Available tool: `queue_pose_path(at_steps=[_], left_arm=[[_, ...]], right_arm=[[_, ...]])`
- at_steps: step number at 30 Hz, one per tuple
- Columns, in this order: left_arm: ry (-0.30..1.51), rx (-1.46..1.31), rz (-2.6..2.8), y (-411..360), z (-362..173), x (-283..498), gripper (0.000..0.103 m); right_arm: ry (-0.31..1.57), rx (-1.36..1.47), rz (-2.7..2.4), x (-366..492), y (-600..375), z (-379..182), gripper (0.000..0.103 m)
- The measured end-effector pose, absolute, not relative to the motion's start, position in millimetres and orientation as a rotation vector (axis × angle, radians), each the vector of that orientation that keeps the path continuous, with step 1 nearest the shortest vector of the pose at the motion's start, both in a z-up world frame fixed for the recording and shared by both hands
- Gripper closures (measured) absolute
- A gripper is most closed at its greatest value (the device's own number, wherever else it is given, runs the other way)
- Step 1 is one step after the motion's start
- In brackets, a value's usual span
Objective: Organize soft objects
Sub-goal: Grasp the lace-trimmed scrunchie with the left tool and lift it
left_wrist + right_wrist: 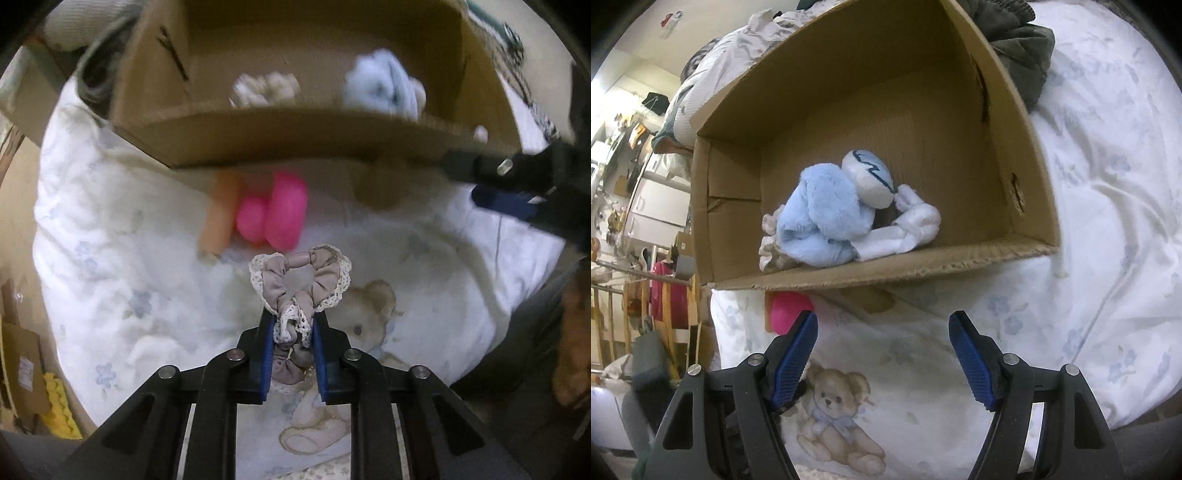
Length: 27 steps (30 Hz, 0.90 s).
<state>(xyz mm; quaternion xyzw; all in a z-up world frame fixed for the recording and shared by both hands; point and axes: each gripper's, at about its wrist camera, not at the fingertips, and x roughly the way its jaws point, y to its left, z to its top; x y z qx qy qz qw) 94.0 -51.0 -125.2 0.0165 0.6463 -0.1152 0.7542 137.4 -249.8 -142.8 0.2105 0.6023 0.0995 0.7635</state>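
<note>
One scrunchie (301,291), beige with lace trim, pinched at its lower bunch by the left gripper (293,332), held above the bedspread (129,288) on the near side of the cardboard box (295,140). Still outside the box; judged mid-carry. Best carried up and over the near wall before letting go, so the hanging loop did not snag the cardboard edge. Already inside: blue plush toy (827,218) and a pale scrunchie (264,88). Just near of the box, on the bedspread, a pink soft object (273,214). Off to the right, the right gripper (882,354), fingers spread and holding nothing.
</note>
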Motion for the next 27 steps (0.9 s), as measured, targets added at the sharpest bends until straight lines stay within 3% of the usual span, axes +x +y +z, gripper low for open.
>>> queue_pose_path(at_steps=[14,17,20,21,23,26,27], left_arm=[[1.311,-0.079,-0.155,-16.2,-92.7,91.8,0.086],[1.31,-0.077,-0.153,-12.9,-92.0,85.8,0.086],[1.31,-0.082,-0.148,-15.8,-92.5,92.7,0.086],[1.308,-0.086,-0.145,-16.2,-93.0,95.8,0.086],[1.306,-0.091,-0.141,-13.0,-93.2,97.6,0.086],[1.306,-0.09,-0.134,-13.2,-97.7,99.0,0.086],[1.306,-0.088,-0.133,-13.5,-97.9,98.6,0.086]], right_arm=[[1.29,0.248,0.276,157.1,-202.4,-151.2,0.027],[1.295,0.223,0.288,160.7,-194.7,-154.1,0.043],[1.302,0.191,0.288,163.0,-189.4,-158.8,0.052],[1.304,0.181,0.288,163.6,-187.8,-160.6,0.063],[1.309,0.166,0.291,161.5,-186.9,-162.8,0.07],[1.294,0.152,0.298,159.2,-183.1,-160.8,0.088],[1.292,0.147,0.304,158.5,-180.3,-160.3,0.088]])
